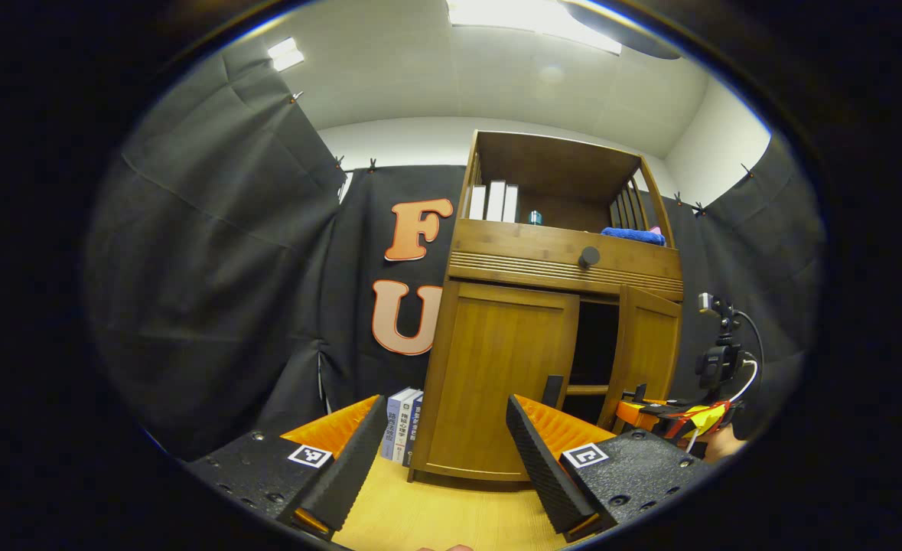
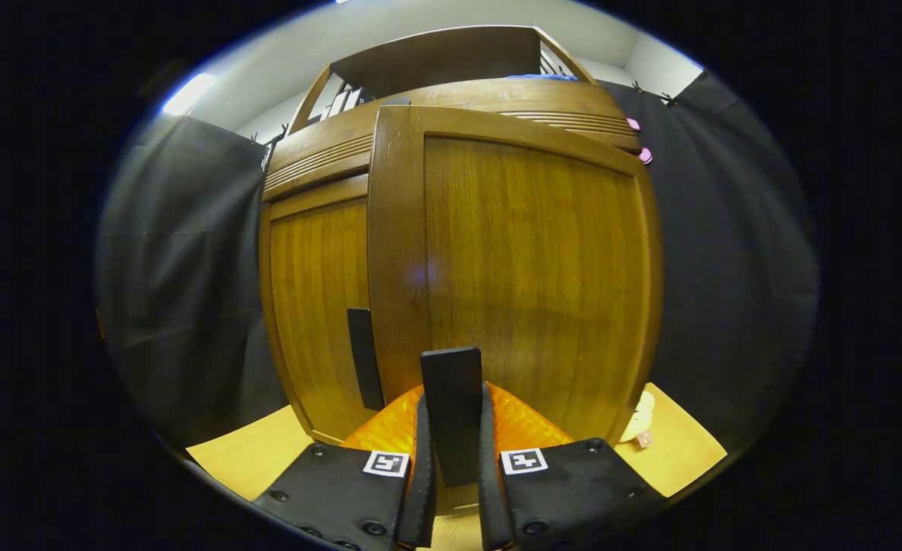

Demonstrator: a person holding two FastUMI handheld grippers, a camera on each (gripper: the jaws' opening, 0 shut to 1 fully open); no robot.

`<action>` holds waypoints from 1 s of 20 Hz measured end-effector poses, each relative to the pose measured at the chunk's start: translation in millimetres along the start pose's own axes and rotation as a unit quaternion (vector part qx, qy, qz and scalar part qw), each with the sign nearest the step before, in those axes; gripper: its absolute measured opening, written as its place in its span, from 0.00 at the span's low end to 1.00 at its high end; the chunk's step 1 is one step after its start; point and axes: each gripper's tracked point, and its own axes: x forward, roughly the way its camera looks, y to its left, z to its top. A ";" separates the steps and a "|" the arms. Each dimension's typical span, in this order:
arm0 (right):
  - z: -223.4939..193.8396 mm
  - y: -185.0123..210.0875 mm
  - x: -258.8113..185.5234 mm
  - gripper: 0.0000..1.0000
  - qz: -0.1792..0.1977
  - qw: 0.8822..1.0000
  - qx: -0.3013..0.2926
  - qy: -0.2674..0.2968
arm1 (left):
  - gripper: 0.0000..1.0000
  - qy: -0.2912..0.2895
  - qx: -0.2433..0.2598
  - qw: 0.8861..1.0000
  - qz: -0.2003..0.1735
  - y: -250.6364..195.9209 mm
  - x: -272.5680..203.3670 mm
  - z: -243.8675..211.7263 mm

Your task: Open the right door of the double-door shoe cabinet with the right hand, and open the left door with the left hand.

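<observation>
The wooden shoe cabinet [image 1: 558, 268] stands ahead. Its left door [image 1: 504, 375] is closed, with a dark flat handle [image 1: 551, 390] at its inner edge. My left gripper [image 1: 445, 402] is open, a short way in front of that door, touching nothing. The right door [image 1: 646, 352] is swung partly outward, showing a dark gap. In the right gripper view the right door [image 2: 527, 275] is very close, and my right gripper [image 2: 454, 402] is shut on its flat handle [image 2: 451, 375]. The left door [image 2: 317, 306] and its handle [image 2: 363, 356] sit just behind. The right gripper [image 1: 642, 411] also appears by the open door.
Two books [image 1: 403, 425] stand on the wooden floor [image 1: 435, 513] against the cabinet's left side. Above the doors is a drawer with a round knob [image 1: 588, 256], and an open shelf with white books [image 1: 494, 201] and a blue cloth [image 1: 634, 236]. A camera stand [image 1: 718, 360] is at the right.
</observation>
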 end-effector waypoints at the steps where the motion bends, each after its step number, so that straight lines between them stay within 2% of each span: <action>1: 0.2 -5.2 -10.1 0.31 -0.002 1.000 0.002 0.000 | 0.94 0.001 -0.002 1.000 -0.010 -6.7 3.5 -1.3; 4: 1.5 -23.3 -39.2 0.35 -0.014 1.000 0.001 0.001 | 0.95 0.007 -0.006 0.999 -0.040 -24.9 8.5 -7.1; 5: 1.0 -29.0 -46.5 0.26 -0.020 1.000 0.001 0.002 | 0.93 0.009 -0.007 0.999 -0.051 -31.0 11.3 -8.7; 6: -0.5 -35.5 -55.6 0.27 -0.027 1.000 0.001 0.001 | 0.92 0.012 -0.008 0.998 -0.061 -36.6 12.3 -10.4; 8: -0.6 -48.7 -70.7 0.30 -0.045 0.999 0.004 -0.002 | 0.95 0.016 -0.011 0.997 -0.077 -46.1 15.2 -13.9; 9: -0.9 -54.3 -75.5 0.25 -0.053 0.999 0.006 -0.003 | 0.95 0.018 -0.013 0.996 -0.084 -50.6 16.8 -15.1; 12: 0.5 -66.9 -86.4 0.34 -0.076 0.997 0.010 -0.005 | 0.94 0.021 -0.018 0.994 -0.105 -63.1 18.8 -17.6; 13: -7.7 -69.7 -98.5 0.29 -0.083 0.997 0.008 -0.005 | 0.92 0.021 -0.019 0.994 -0.110 -66.5 20.0 -17.8; 14: -7.9 -73.5 -101.4 0.29 -0.088 0.996 0.007 -0.006 | 0.92 0.021 -0.021 0.993 -0.114 -68.8 20.6 -18.7; 15: -8.1 -76.2 -103.6 0.34 -0.092 0.996 0.007 -0.006 | 0.95 0.021 -0.022 0.993 -0.117 -70.4 21.2 -18.8; 16: -8.0 -78.3 -105.6 0.29 -0.094 0.996 0.006 -0.004 | 0.94 0.020 -0.023 0.992 -0.118 -70.6 20.6 -19.3; 20: -11.4 -89.2 -118.4 0.29 -0.107 0.994 0.010 -0.004 | 0.93 0.023 -0.028 0.993 -0.115 -68.6 25.2 -25.3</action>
